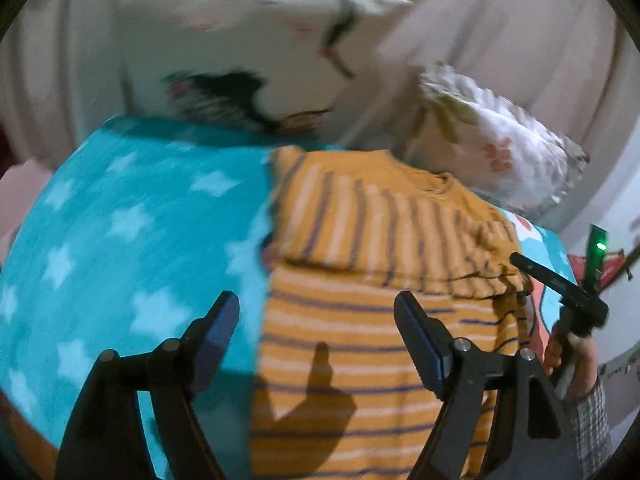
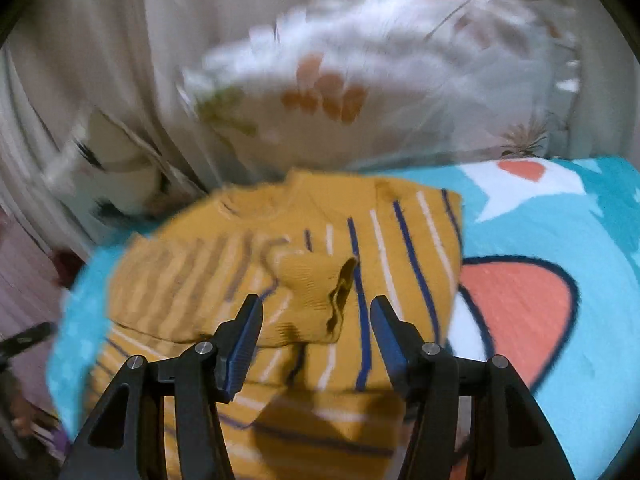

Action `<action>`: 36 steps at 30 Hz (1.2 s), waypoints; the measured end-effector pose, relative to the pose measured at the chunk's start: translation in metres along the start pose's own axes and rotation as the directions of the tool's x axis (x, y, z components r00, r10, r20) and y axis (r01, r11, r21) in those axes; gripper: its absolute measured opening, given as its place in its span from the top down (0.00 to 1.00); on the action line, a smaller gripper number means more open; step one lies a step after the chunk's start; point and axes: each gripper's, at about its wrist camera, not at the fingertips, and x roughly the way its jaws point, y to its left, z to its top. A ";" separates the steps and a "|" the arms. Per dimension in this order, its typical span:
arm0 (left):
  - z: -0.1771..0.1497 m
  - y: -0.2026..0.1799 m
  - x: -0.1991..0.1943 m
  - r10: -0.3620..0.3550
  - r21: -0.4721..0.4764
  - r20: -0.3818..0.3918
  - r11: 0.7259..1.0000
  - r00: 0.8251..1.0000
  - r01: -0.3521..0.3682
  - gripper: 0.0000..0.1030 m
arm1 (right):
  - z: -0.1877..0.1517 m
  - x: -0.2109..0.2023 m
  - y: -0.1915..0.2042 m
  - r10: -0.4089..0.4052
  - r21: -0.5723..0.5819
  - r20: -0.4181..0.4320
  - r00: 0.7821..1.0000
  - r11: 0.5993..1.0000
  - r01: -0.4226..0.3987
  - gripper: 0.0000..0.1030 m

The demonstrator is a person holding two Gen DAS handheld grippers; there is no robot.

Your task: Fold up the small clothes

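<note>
My left gripper [image 1: 316, 312] hangs with its 2 fingers spread wide and nothing between them, one finger over the blanket [image 1: 120, 240], the other over the sweater [image 1: 360, 352]. My right gripper [image 2: 316, 320] stands part open above the same sweater [image 2: 288, 288]; a cuffed sleeve end lies folded across the body just beyond the fingertips, and the pads do not press on it. The sweater, mustard yellow with blue and white stripes, lies flat on the blanket with its upper half folded over, collar toward the far end. The blanket is teal with pale stars on 1 side and a large white, red and dark-outlined cartoon print [image 2: 516, 304] on the other. Behind the sweater, 2 pillows lean at the head of the bed: a cream one with dark markings [image 1: 248, 48] and a white one with orange and green flowers [image 1: 492, 140]. Pale curtains [image 2: 100, 60] close the background. At the left view's right edge, my hand [image 1: 576, 364] grips the other tool's handle.
</note>
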 end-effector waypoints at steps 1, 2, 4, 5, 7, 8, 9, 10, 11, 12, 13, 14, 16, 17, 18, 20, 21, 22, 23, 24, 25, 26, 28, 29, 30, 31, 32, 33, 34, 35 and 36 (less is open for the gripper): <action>-0.007 0.012 -0.007 0.025 -0.015 0.004 1.000 1.000 -0.025 0.24 | 0.001 0.012 0.003 0.007 -0.030 -0.042 0.999 1.000 -0.008 0.75; -0.013 0.018 -0.012 0.042 -0.021 0.009 0.999 0.999 -0.042 0.24 | 0.003 0.018 0.004 -0.024 -0.057 -0.060 0.998 0.998 0.020 0.84; -0.023 0.034 -0.025 0.101 -0.032 0.027 0.994 0.994 -0.100 0.24 | 0.007 0.022 0.002 -0.120 -0.087 -0.037 0.992 0.989 0.117 0.84; -0.027 0.039 -0.031 0.126 -0.034 0.034 0.992 0.991 -0.125 0.24 | 0.010 0.022 -0.002 -0.177 -0.087 -0.021 0.984 0.981 0.175 0.85; -0.035 0.052 -0.041 0.183 -0.043 0.050 0.983 0.982 -0.181 0.23 | 0.012 0.015 -0.011 -0.308 -0.070 0.015 0.951 0.949 0.308 0.84; -0.039 0.058 -0.043 0.198 -0.051 0.055 0.979 0.979 -0.195 0.22 | 0.010 0.008 -0.017 -0.314 -0.044 0.025 0.949 0.948 0.315 0.84; -0.044 0.063 -0.045 0.194 -0.060 0.056 0.980 0.979 -0.191 0.20 | 0.010 0.003 -0.021 -0.287 -0.018 0.027 0.958 0.958 0.288 0.84; -0.048 0.067 -0.045 0.180 -0.069 0.054 0.982 0.982 -0.177 0.20 | 0.006 -0.005 -0.028 -0.222 0.023 0.026 0.975 0.975 0.221 0.83; -0.053 0.072 -0.042 0.155 -0.082 0.046 0.985 0.987 -0.151 0.19 | 0.000 -0.014 -0.034 -0.155 0.061 0.020 0.988 0.986 0.154 0.82; -0.058 0.075 -0.038 0.130 -0.093 0.034 0.988 0.991 -0.127 0.19 | -0.009 -0.023 -0.041 -0.093 0.099 0.012 0.996 0.991 0.091 0.76; -0.062 0.077 -0.031 0.109 -0.103 0.018 0.989 0.994 -0.106 0.19 | -0.017 -0.029 -0.044 -0.052 0.122 0.008 0.999 0.991 0.051 0.69; -0.067 0.077 -0.024 0.085 -0.115 -0.001 0.990 0.996 -0.085 0.19 | -0.026 -0.036 -0.048 -0.012 0.141 0.005 1.000 0.990 0.011 0.66; -0.075 0.076 -0.012 0.042 -0.135 -0.026 0.990 0.999 -0.045 0.19 | -0.046 -0.047 -0.050 0.050 0.170 -0.008 0.999 0.984 -0.048 0.56; -0.079 0.076 -0.004 0.010 -0.149 -0.039 0.989 0.999 -0.016 0.19 | -0.059 -0.054 -0.051 0.076 0.182 -0.015 0.997 0.981 -0.072 0.56; -0.083 0.075 0.002 -0.026 -0.168 -0.050 0.986 0.998 0.017 0.19 | -0.069 -0.060 -0.052 0.091 0.188 -0.019 0.996 0.978 -0.086 0.56; -0.090 0.074 0.011 -0.095 -0.203 -0.065 0.976 0.993 0.080 0.19 | -0.091 -0.071 -0.052 0.110 0.199 -0.028 0.994 0.975 -0.103 0.56; -0.092 0.073 0.015 -0.125 -0.215 -0.069 0.971 0.990 0.108 0.19 | -0.103 -0.075 -0.053 0.121 0.205 -0.031 0.992 0.972 -0.112 0.55; -0.095 0.072 0.017 -0.155 -0.225 -0.069 0.965 0.985 0.136 0.19 | -0.109 -0.079 -0.052 0.130 0.209 -0.035 0.991 0.971 -0.120 0.55; -0.097 0.070 0.017 -0.165 -0.227 -0.054 0.963 0.985 0.149 0.19 | -0.120 -0.081 -0.051 0.142 0.214 -0.043 0.989 0.968 -0.129 0.55; -0.099 0.066 0.016 -0.172 -0.222 -0.043 0.962 0.984 0.158 0.19 | -0.127 -0.081 -0.051 0.156 0.220 -0.049 0.986 0.965 -0.142 0.55; -0.100 0.064 0.016 -0.194 -0.223 -0.044 0.958 0.980 0.180 0.19 | -0.130 -0.081 -0.051 0.175 0.226 -0.044 0.984 0.961 -0.161 0.55; -0.102 0.062 0.017 -0.231 -0.232 -0.043 0.948 0.972 0.216 0.19 | -0.134 -0.081 -0.049 0.195 0.232 -0.035 0.980 0.955 -0.182 0.54; -0.109 0.057 0.016 -0.291 -0.246 -0.033 0.930 0.956 0.274 0.19 | -0.144 -0.082 -0.042 0.254 0.252 -0.027 0.967 0.938 -0.240 0.52; -0.110 0.055 0.016 -0.312 -0.247 -0.033 0.923 0.950 0.295 0.19 | -0.148 -0.082 -0.040 0.282 0.260 -0.024 0.959 0.928 -0.266 0.52; -0.113 0.052 0.017 -0.337 -0.253 -0.032 0.914 0.941 0.318 0.19 | -0.154 -0.081 -0.035 0.322 0.269 -0.022 0.947 0.914 -0.304 0.52; -0.116 0.049 0.017 -0.358 -0.259 -0.028 0.905 0.933 0.339 0.19 | -0.157 -0.079 -0.031 0.347 0.274 -0.021 0.938 0.904 -0.328 0.52; -0.121 0.046 0.015 -0.374 -0.259 -0.023 0.898 0.927 0.356 0.19 | -0.162 -0.079 -0.027 0.375 0.279 -0.016 0.927 0.892 -0.356 0.52; -0.125 0.043 0.013 -0.389 -0.257 -0.021 0.892 0.921 0.371 0.20 | -0.168 -0.079 -0.022 0.405 0.284 -0.015 0.914 0.878 -0.385 0.52; -0.129 0.041 0.012 -0.401 -0.258 -0.020 0.887 0.916 0.383 0.21 | -0.174 -0.080 -0.018 0.428 0.284 -0.013 0.904 0.868 -0.407 0.52; -0.133 0.039 0.010 -0.413 -0.260 -0.017 0.881 0.911 0.394 0.23 | -0.176 -0.081 -0.015 0.440 0.280 -0.009 0.898 0.863 -0.421 0.52; -0.137 0.038 0.008 -0.416 -0.261 -0.013 0.879 0.909 0.398 0.25 | -0.181 -0.083 -0.010 0.454 0.272 -0.006 0.891 0.858 -0.435 0.52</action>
